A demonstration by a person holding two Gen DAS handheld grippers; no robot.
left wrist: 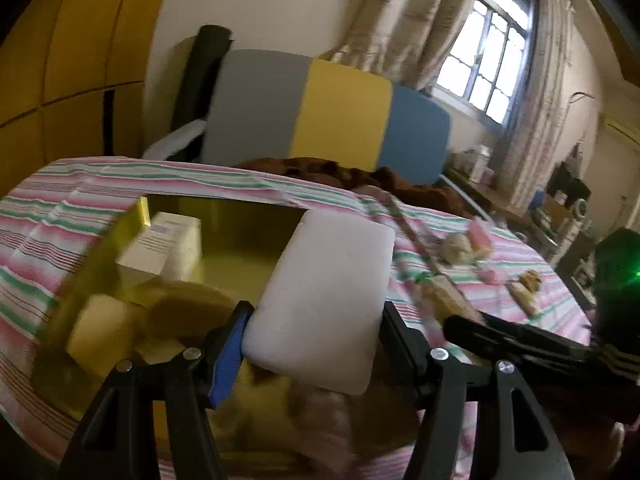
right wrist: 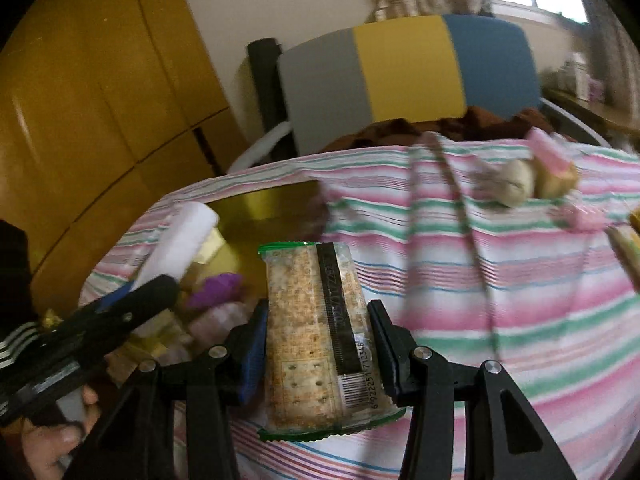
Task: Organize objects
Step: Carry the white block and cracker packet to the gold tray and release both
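My left gripper (left wrist: 314, 314) is shut on a flat white pad (left wrist: 324, 296) and holds it over the open gold box (left wrist: 240, 220) on the striped cloth. The box holds a white carton (left wrist: 160, 244) and pale blocks (left wrist: 100, 328). My right gripper (right wrist: 318, 320) is shut on a clear cracker packet (right wrist: 316, 332) with a green edge, just right of the box (right wrist: 272, 208). In the right wrist view the left gripper (right wrist: 132, 300) and the white pad (right wrist: 180, 240) show at left. The right gripper's finger (left wrist: 520, 340) crosses the left wrist view.
Small snacks and pink packets (left wrist: 476, 240) lie on the striped cloth (right wrist: 520, 280) to the right, also in the right wrist view (right wrist: 536, 172). A thin stick (left wrist: 416, 240) lies across the cloth. A grey, yellow and blue headboard (left wrist: 320, 116) stands behind.
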